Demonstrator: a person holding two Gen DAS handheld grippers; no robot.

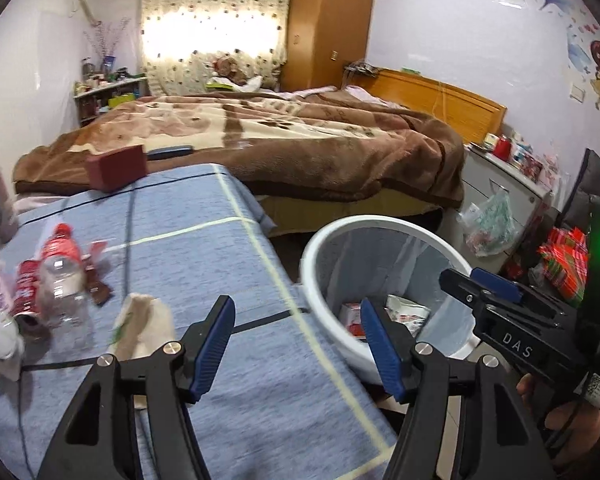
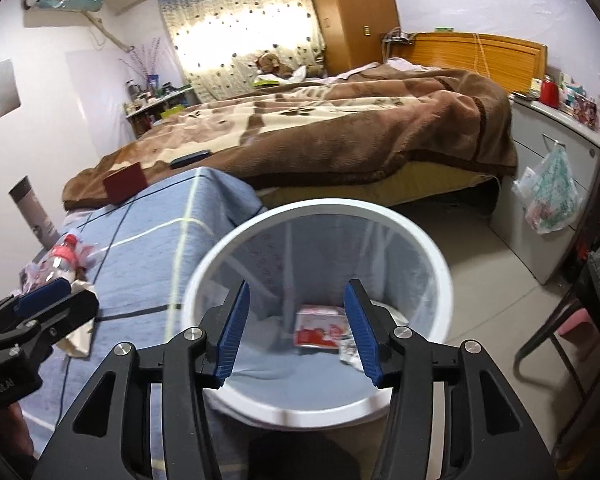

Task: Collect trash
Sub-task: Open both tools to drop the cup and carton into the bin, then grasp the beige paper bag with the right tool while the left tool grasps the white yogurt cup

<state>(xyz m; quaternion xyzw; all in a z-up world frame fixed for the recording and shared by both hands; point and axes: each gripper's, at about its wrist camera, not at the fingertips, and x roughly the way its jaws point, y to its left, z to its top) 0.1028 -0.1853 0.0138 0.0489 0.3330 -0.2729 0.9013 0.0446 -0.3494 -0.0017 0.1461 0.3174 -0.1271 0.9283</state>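
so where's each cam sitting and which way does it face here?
Left wrist: on the left gripper, jaws open and empty, angled down over the blue-clothed table toward the bed; the right gripper and a hand show at right.
Right wrist: on the right gripper, jaws open and empty, looking down into the white trash bin; the left gripper shows at left.
Shared: bin, table, plastic bottle, bed.

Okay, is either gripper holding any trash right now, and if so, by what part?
Nothing is held. The left gripper and right gripper both stand open with nothing between their fingers.
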